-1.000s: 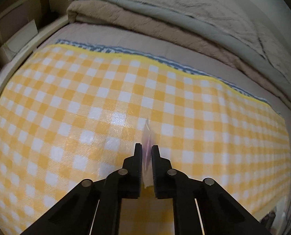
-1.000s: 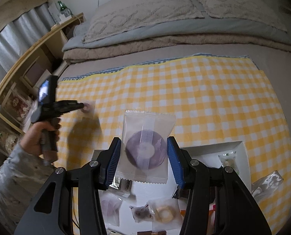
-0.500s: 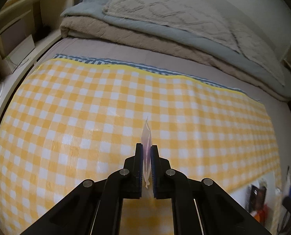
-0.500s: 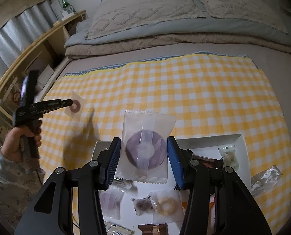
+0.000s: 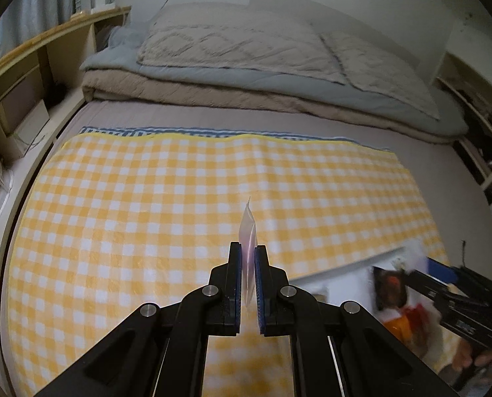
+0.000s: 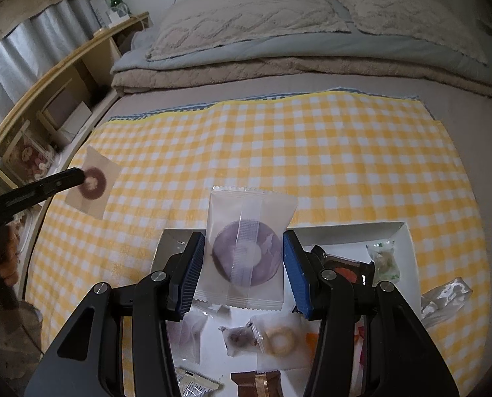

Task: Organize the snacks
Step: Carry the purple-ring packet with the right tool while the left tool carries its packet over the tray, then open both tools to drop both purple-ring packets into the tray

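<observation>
Above the white tray [image 6: 408, 231] on the bed, the right gripper [image 6: 244, 264] clamps a doughnut packet [image 6: 246, 248] while the left gripper [image 5: 247, 284], pinched on a smaller packet [image 5: 248, 228], likely needs a clear cloth spot.

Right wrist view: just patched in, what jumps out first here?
The clear packet with a dark purple ring doughnut, held upright in the right tongs above the white tray of mixed wrapped snacks. At far left, the left tongs hold a second clear doughnut packet over the yellow-and-white checked cloth.
</observation>
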`<state>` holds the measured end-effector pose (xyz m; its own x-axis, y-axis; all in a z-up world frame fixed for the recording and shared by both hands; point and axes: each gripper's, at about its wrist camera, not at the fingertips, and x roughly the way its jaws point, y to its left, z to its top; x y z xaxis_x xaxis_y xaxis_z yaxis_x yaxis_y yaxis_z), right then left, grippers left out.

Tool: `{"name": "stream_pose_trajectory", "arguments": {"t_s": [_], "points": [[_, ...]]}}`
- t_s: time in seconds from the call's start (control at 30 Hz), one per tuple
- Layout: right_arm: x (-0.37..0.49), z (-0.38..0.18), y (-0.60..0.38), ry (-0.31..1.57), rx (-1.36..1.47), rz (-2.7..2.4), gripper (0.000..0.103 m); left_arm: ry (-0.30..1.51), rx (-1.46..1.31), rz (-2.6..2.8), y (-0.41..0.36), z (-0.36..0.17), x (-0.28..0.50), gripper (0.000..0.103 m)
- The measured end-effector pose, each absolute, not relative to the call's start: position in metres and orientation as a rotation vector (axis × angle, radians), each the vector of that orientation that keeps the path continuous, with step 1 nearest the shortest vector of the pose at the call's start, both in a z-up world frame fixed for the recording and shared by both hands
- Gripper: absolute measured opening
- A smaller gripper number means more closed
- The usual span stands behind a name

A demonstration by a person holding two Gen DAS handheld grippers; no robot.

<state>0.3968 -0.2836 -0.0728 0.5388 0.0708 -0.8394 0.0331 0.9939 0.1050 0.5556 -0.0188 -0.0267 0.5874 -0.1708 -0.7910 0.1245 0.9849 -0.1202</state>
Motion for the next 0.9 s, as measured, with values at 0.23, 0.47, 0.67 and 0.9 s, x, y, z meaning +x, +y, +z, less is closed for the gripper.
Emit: {"name": "stream_pose_trajectory", "arguments": {"t_s": [0.23,0.47,0.67,0.9], "points": [[0.385,-0.072,-0.285,1.003,0.091,0.021,0.049,0.908,-0.062,-0.246,-0.045,-0.007,0.506,0.007],[0.379,-0.079,-0.290,1.026,0.080,0.003,0.049,0.915,-0.103,-0.332,-0.065,-0.015,0.479,0.007],[0.386,-0.101,-0.285,1.074,0.069,0.015,0.049,0.946,-0.184,-0.350,-0.058,-0.040,0.486,0.007],[0.398,-0.126,-0.280,1.105,0.053,0.019,0.079,0.989,-0.215,-0.356,-0.055,-0.053,0.502,0.007]]}}
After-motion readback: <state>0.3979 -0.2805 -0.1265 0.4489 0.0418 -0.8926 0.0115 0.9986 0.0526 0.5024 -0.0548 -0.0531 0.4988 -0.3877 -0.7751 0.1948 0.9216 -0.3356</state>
